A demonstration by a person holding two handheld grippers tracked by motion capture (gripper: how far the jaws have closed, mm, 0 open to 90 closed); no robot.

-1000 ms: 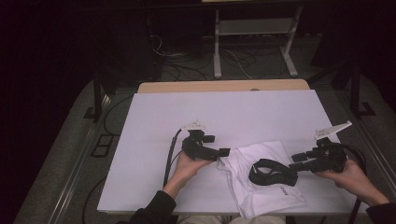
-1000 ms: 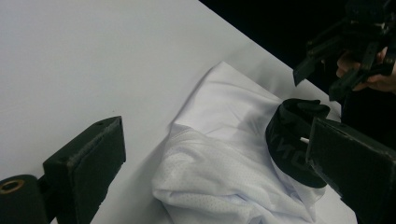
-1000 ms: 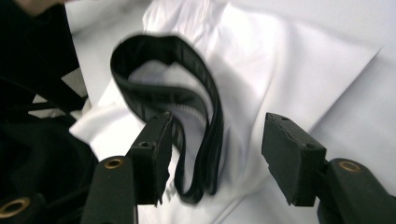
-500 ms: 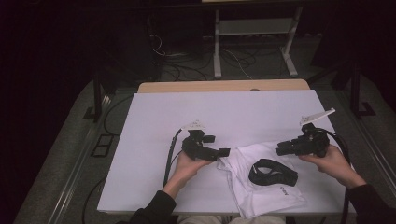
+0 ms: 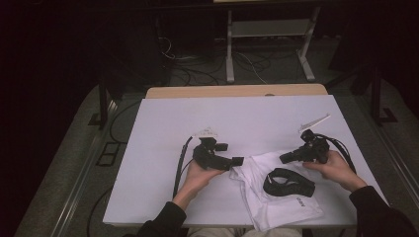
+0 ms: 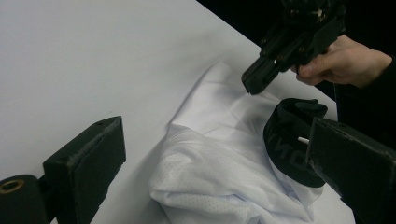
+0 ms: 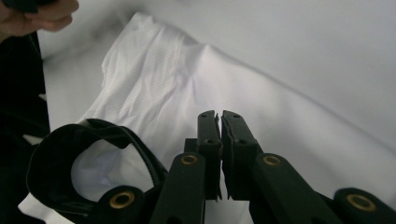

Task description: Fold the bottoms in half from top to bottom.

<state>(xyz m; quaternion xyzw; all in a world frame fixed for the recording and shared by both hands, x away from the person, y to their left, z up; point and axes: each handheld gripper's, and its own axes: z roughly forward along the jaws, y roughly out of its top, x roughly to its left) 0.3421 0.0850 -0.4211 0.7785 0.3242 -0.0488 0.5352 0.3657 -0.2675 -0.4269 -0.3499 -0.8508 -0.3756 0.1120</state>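
Smooth white table [image 5: 237,118], crumpled mesh shirt [image 6: 219,177], black collar band [image 5: 289,182], left claw [image 6: 215,154] released, right claw [image 7: 220,122] clenched empty.

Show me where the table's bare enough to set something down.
The far half of the table, beyond both grippers, is bare, as is the strip left of the left gripper. It's crowded near right: the white shirt, the black band and the right gripper.

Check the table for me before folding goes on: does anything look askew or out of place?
The white shirt lies rumpled at the table's near edge, its black collar band bunched into a loop. Nothing looks spilled or damaged.
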